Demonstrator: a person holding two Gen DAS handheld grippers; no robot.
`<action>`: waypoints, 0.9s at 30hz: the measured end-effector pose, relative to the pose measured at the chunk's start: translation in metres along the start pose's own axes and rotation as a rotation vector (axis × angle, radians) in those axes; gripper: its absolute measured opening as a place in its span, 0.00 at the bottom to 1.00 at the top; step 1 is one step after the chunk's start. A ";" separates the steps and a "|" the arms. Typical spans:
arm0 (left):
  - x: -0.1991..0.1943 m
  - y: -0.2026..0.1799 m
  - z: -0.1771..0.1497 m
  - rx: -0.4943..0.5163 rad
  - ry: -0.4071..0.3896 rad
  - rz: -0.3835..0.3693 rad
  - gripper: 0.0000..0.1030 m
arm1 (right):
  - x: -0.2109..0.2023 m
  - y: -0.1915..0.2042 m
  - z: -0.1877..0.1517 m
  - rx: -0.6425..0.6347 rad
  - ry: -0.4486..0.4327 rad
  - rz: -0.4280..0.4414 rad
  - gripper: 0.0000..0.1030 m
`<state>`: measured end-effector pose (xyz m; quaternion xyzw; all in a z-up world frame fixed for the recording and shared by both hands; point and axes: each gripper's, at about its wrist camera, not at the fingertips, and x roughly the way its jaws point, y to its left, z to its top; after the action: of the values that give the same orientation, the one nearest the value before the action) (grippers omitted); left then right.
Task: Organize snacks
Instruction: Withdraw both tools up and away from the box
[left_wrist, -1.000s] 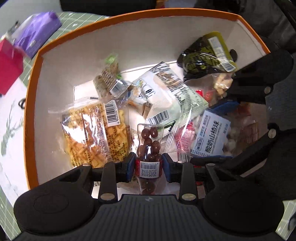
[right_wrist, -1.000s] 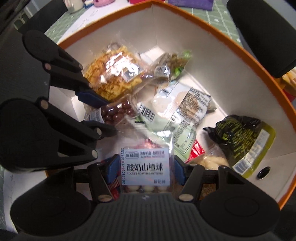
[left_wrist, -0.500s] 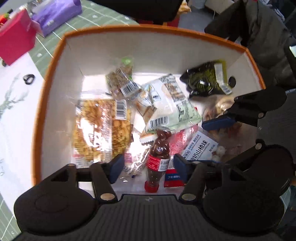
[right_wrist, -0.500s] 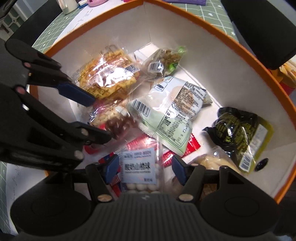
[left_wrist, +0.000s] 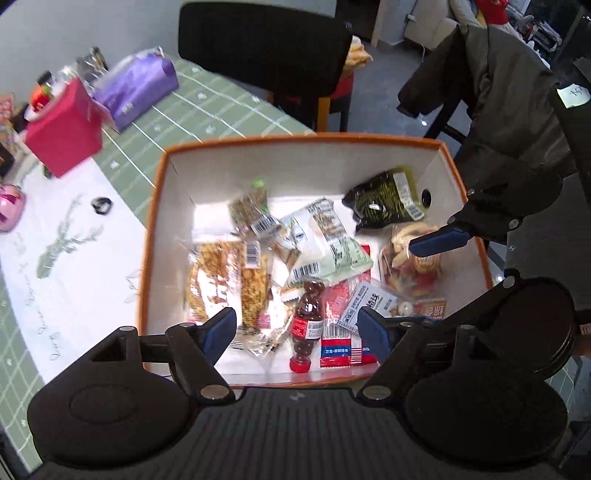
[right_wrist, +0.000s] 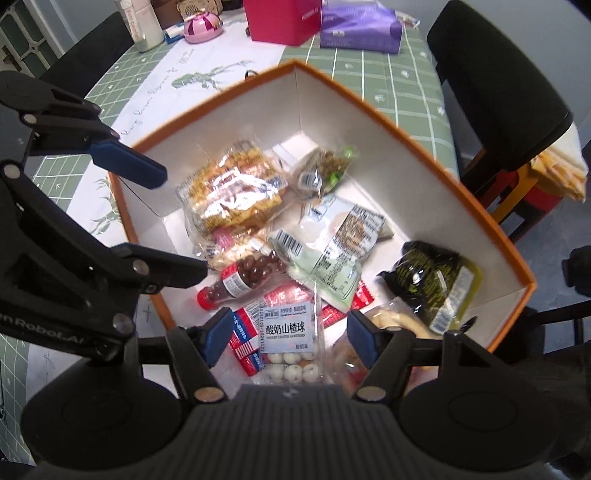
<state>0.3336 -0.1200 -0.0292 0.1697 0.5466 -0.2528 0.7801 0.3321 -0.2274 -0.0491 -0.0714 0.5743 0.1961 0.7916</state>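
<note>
Both grippers are hanging above the orange-rimmed box (left_wrist: 155, 236), and each has just let go of a snack.

Through the left wrist camera, the left gripper (left_wrist: 295, 332) is standing with its jaws wide apart, having just been opening; nothing is between the pads. A second ago it was clamping the little bottle of chocolate beans (left_wrist: 306, 325), which is now lying free on the box floor, red cap toward the camera, and the view is taking in much more of the table than it did then.

Through the right wrist camera, the right gripper (right_wrist: 286, 338) is also spreading its jaws, empty. The yogurt hawthorn ball packet (right_wrist: 288, 339) it was pinching is resting in the box below, its white label reading "酸奶山楂球" and "YOGURT COATED HAWTHORN". "Robot.AI" is showing on the neighbouring gripper's body.

Both items look delivered, so further snacks can probably be fetched.
</note>
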 end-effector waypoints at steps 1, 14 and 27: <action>-0.006 -0.001 0.001 0.001 -0.006 0.012 0.85 | -0.006 0.000 0.001 -0.001 -0.007 -0.007 0.65; -0.072 -0.004 -0.007 -0.177 -0.122 0.163 0.88 | -0.087 -0.005 -0.007 0.146 -0.160 -0.179 0.94; -0.105 -0.040 -0.060 -0.336 -0.277 0.156 1.00 | -0.142 0.031 -0.076 0.355 -0.348 -0.368 0.97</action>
<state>0.2357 -0.0978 0.0486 0.0429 0.4539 -0.1182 0.8821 0.2160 -0.2573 0.0623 -0.0001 0.4327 -0.0444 0.9004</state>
